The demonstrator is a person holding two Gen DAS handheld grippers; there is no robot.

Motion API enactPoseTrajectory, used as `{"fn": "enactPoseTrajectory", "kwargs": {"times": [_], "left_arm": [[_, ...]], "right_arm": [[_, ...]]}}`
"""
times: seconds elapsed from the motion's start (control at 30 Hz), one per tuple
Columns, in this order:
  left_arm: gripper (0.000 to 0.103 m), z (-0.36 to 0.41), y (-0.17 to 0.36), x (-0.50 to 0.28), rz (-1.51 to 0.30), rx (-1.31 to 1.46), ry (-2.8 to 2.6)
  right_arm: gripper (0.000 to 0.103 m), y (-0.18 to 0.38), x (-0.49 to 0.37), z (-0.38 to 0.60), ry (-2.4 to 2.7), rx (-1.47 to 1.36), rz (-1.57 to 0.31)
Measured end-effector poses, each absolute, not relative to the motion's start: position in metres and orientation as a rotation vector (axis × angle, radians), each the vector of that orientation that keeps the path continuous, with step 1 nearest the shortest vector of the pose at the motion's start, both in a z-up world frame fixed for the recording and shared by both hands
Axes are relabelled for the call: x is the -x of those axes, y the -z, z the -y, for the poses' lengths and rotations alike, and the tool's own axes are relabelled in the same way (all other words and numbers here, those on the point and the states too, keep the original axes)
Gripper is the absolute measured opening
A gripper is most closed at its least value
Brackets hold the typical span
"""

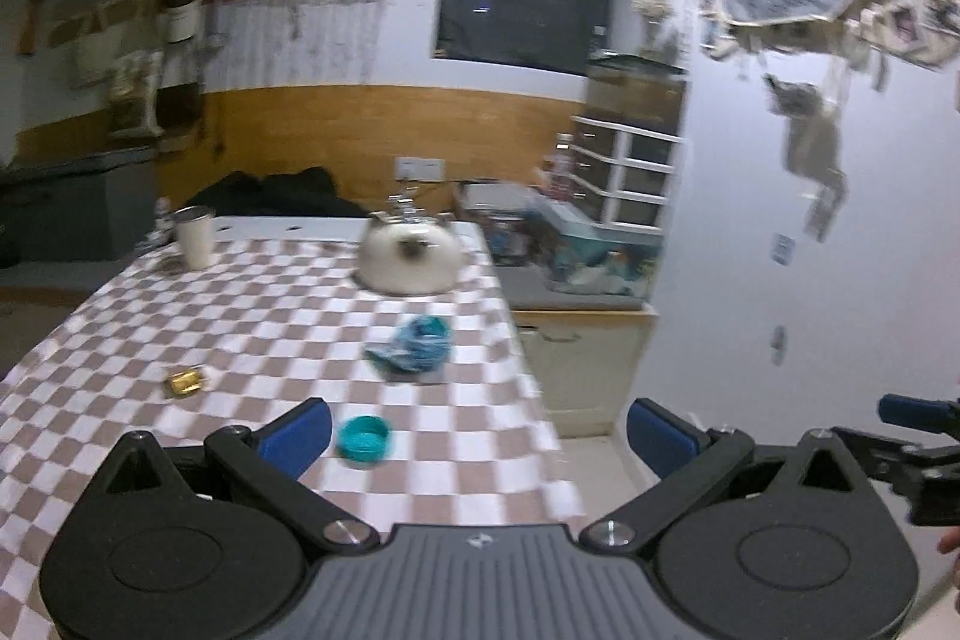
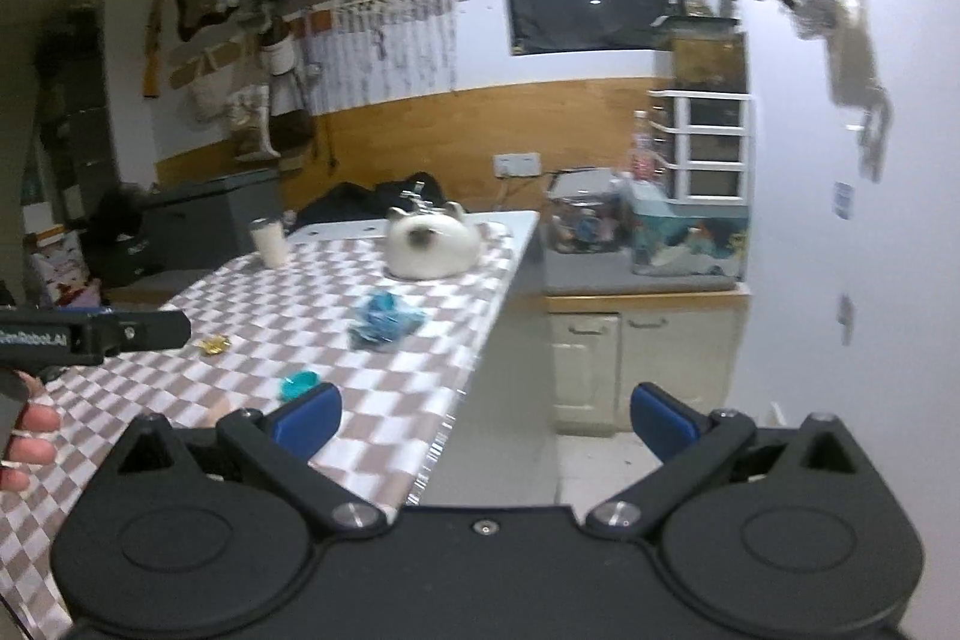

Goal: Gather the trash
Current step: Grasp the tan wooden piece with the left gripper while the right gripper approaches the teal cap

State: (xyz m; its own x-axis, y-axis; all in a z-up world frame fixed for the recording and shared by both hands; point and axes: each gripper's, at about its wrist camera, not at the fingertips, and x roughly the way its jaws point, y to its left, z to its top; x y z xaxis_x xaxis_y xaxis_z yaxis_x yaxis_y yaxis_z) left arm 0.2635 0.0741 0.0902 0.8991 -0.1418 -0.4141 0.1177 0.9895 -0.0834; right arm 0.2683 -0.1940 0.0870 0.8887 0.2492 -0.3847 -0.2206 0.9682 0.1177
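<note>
Both grippers spread wide, empty. On the checked table, the teal cap lies just ahead of the left gripper; the right gripper hangs off the table's edge. Crumpled blue wrapper and gold wrapper lie beyond the cap.

Counted on the checked table: five things, two grippers over it.

One crumpled blue wrapper lies mid-table, one teal cap near the front edge, and one small gold wrapper off to the left, so three bits of litter in all. Behind them stand one white cup and one round white cat-faced ornament. There are two grippers, the left gripper and the right gripper, each with two blue-padded fingers spread wide.
</note>
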Motion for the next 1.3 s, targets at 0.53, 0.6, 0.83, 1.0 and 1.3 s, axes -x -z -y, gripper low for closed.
{"fn": "enactPoseTrajectory", "kwargs": {"times": [0.53, 0.6, 0.83, 1.0, 1.3], "left_arm": [[0.102, -0.160, 0.020, -0.342, -0.586, 0.295, -0.102], [0.102, -0.158, 0.028, -0.351, -0.597, 0.277, -0.115], [0.094, -0.160, 0.055, -0.367, -0.658, 0.140, -0.166], [0.094, -0.181, 0.062, -0.364, -0.661, 0.085, -0.195], [0.071, -0.208, 0.059, -0.359, -0.638, 0.062, -0.188]], "right_arm": [[0.103, -0.060, -0.347, 0.122, -0.316, -0.110, -0.459], [0.103, -0.056, -0.353, 0.117, -0.321, -0.104, -0.470], [0.103, -0.045, -0.370, 0.100, -0.340, -0.081, -0.502], [0.103, -0.038, -0.383, 0.084, -0.363, -0.074, -0.517], [0.103, -0.018, -0.404, 0.048, -0.412, -0.055, -0.561]]}}
